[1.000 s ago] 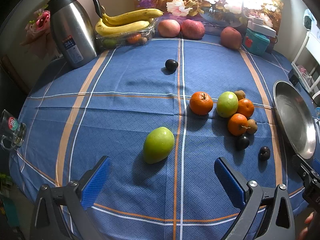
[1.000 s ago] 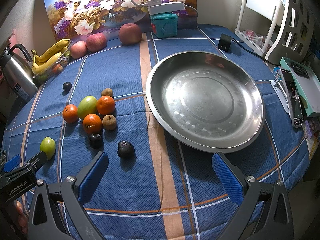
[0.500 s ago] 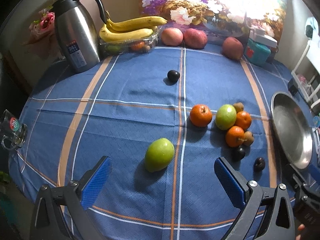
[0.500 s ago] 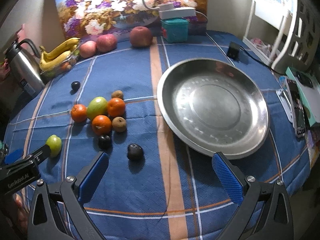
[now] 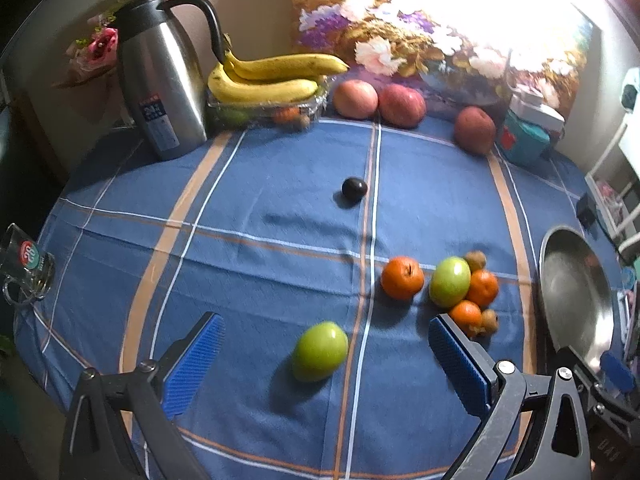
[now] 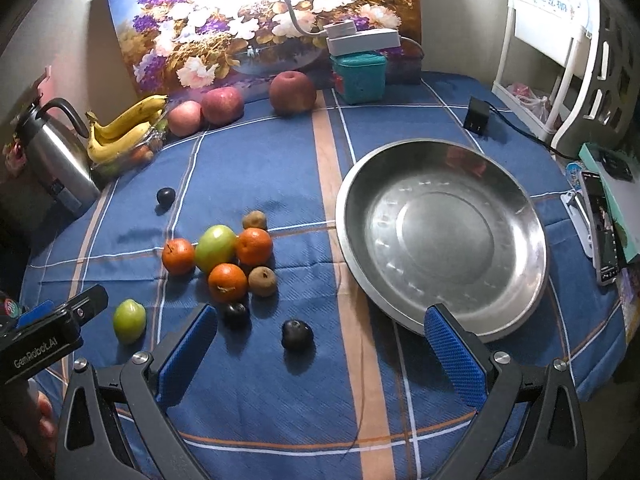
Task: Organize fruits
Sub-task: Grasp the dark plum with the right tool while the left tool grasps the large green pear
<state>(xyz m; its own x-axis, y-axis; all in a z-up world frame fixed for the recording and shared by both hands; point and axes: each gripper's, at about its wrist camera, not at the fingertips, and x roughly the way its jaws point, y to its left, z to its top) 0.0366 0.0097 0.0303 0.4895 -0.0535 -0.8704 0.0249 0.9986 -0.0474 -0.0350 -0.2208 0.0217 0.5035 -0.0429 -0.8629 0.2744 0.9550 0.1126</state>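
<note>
The metal basin (image 6: 442, 236) sits on the blue checked tablecloth (image 6: 280, 160) and serves as the landmark: it holds nothing, and every loose fruit lies to its left in the right wrist view. Nearest it is a cluster of three oranges (image 6: 253, 246), a large green apple (image 6: 215, 248) and two small brown fruits (image 6: 262, 281), all touching or just beside one another; the green apple's long axis tilts up and to the right. Just below the cluster lie two dark plums (image 6: 297, 334), apart from each other. Further left of the basin, a smaller green fruit (image 5: 319, 351) lies alone, well apart from the cluster, its long axis slanting from lower left to upper right in the left wrist view. A third dark plum (image 5: 354, 189) sits alone towards the back. Far from the basin, by the wall, are the bananas (image 5: 272, 78), three red apples (image 5: 401, 105) and a steel jug (image 5: 160, 88). The left gripper (image 5: 324, 364) hangs with its blue pads spread wide on either side of the lone green fruit, gripping nothing. The right gripper (image 6: 320, 352) is likewise spread wide and bare, its fingers flanking the nearer plum, with its right finger in front of the basin's near rim.
</note>
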